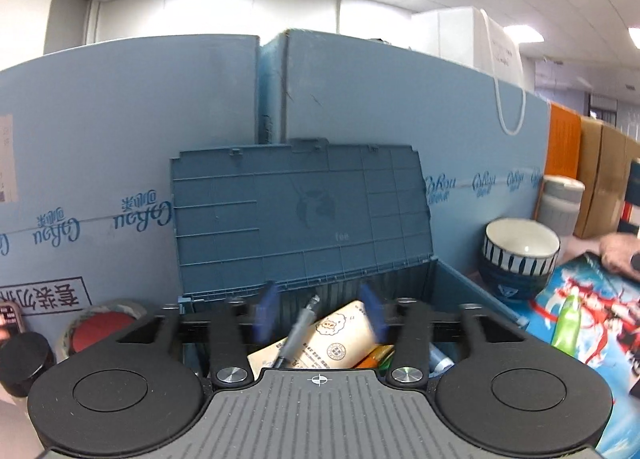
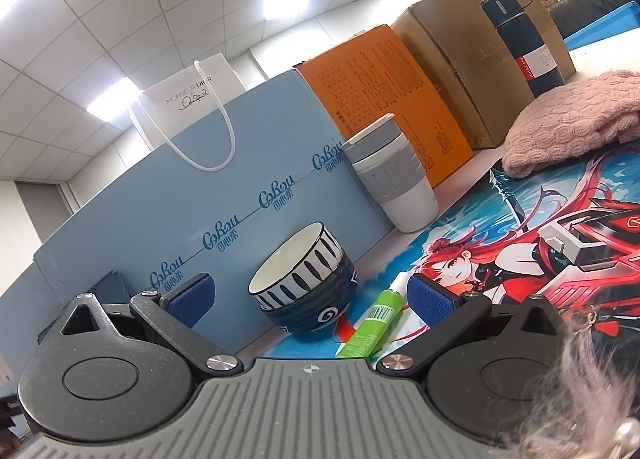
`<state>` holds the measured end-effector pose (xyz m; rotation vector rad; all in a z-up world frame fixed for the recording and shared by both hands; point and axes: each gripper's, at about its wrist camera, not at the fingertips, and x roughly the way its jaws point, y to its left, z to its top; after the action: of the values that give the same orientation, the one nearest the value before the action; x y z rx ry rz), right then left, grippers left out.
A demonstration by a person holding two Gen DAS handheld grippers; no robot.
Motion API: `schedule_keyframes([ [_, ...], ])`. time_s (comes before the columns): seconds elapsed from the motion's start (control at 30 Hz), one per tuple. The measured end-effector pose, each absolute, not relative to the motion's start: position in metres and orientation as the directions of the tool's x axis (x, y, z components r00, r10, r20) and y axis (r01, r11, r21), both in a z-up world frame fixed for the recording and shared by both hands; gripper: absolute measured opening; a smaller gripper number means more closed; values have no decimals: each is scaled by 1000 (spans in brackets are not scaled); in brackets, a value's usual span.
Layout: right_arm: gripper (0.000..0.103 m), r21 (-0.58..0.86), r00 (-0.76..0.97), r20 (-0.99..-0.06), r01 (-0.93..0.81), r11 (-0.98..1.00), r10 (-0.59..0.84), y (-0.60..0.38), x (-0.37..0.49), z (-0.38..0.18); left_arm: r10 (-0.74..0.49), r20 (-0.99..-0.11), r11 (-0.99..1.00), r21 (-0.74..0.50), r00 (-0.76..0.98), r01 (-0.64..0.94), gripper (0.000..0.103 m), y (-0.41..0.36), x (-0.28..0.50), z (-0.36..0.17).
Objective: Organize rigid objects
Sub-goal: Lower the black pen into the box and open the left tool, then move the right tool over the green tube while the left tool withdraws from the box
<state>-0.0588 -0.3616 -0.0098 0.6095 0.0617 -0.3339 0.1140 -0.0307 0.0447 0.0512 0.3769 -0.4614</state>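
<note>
Standing open at the back of the bench (image 2: 472, 175), the blue storage box (image 1: 460, 287) has its lid (image 1: 300, 215) propped against the light blue cartons (image 1: 120, 119), of which two stand side by side. One box is in view, and it is already part filled: a grey pen (image 1: 298, 333), one tan printed packet (image 1: 340, 339) and something orange (image 1: 376, 357) lie inside, with a few other bits too hidden to name. So some sorting appears done.

Still out on the anime desk mat (image 2: 540, 259) are two bowls nested together (image 2: 308, 287), one white and grey lidded cup (image 2: 394, 179) beside the orange carton (image 2: 384, 99), one dark flask (image 2: 520, 43) farther off, and one green tube (image 2: 370, 325). By that count roughly five things remain outside, so I judge the job well short of finished.

The left gripper (image 1: 320, 313) hangs over the box with its jaws apart and nothing between them, the blue pads (image 1: 266, 311) blurred. The right gripper (image 2: 308, 299) is spread wide and empty, low over the mat, the bowls and the tube lying ahead between its pads (image 2: 430, 299). Left of the box sit one roll of tape (image 1: 104, 323) and one dark jar (image 1: 24, 359).
</note>
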Motion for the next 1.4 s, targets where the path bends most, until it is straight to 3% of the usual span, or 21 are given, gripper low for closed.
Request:
schedule_keyframes([
  [0.17, 103, 546, 941, -164, 336, 767, -296, -362, -58, -11, -471, -342, 881, -152, 813, 447, 68, -17, 114, 54],
  [0.27, 103, 541, 939, -170, 344, 768, -300, -362, -57, -13, -503, -322, 863, -228, 802, 450, 69, -9, 114, 59],
  [0.7, 103, 509, 929, -166, 368, 779, -330, -352, -58, -4, -516, -239, 836, -350, 823, 422, 76, 24, 108, 78],
  [1.2, 103, 479, 964, -143, 267, 836, -226, -308, -63, 42, -757, -59, 579, -521, 651, 626, 84, 16, 86, 93],
  [1.4, 103, 434, 959, -153, 282, 856, -238, -294, -66, 56, -813, -96, 519, -568, 574, 639, 86, -7, 89, 86],
])
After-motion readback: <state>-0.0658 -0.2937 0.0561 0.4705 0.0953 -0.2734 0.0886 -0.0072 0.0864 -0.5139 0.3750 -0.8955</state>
